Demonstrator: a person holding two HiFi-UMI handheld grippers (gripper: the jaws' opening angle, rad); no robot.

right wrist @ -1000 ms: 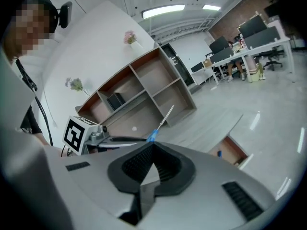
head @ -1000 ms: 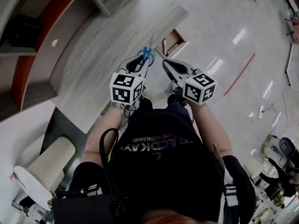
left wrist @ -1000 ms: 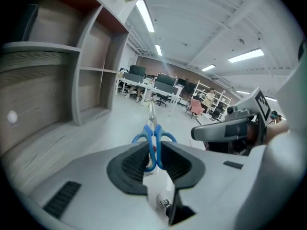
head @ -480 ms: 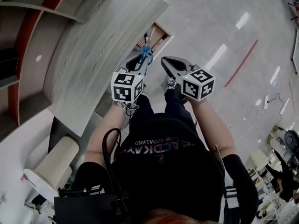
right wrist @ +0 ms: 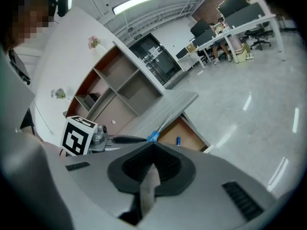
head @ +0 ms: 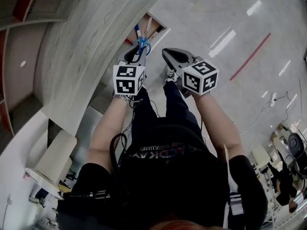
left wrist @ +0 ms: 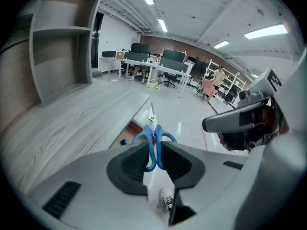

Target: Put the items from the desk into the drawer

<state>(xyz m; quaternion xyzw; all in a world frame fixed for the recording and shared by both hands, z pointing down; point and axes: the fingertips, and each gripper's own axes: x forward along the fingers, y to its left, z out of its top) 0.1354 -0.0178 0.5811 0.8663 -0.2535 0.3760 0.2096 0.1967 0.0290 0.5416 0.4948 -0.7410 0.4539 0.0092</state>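
Head view: the table [head: 91,42] edge covers part of the open drawer [head: 159,29], and the jaw gap of either tool cannot be read from above. The table is grey wood-grain; the floor [head: 230,13] is pale and glossy. The left tool [head: 136,56] carries the scissors [head: 142,44], blades pointing away over the drawer; the right tool [head: 169,57] sits just beside it. Left gripper view: the tool body cuts off the lower ends of the handles. An office with desks [left wrist: 153,66] and ceiling strip lights lies beyond. The jaws pinch the blue handles; the blades project forward above the drawer, beside the table edge. Right gripper view: the left tool hides most of the scissors. Shelving [right wrist: 120,85] stands behind the table. The right tool's jaws are pressed together with nothing between them.
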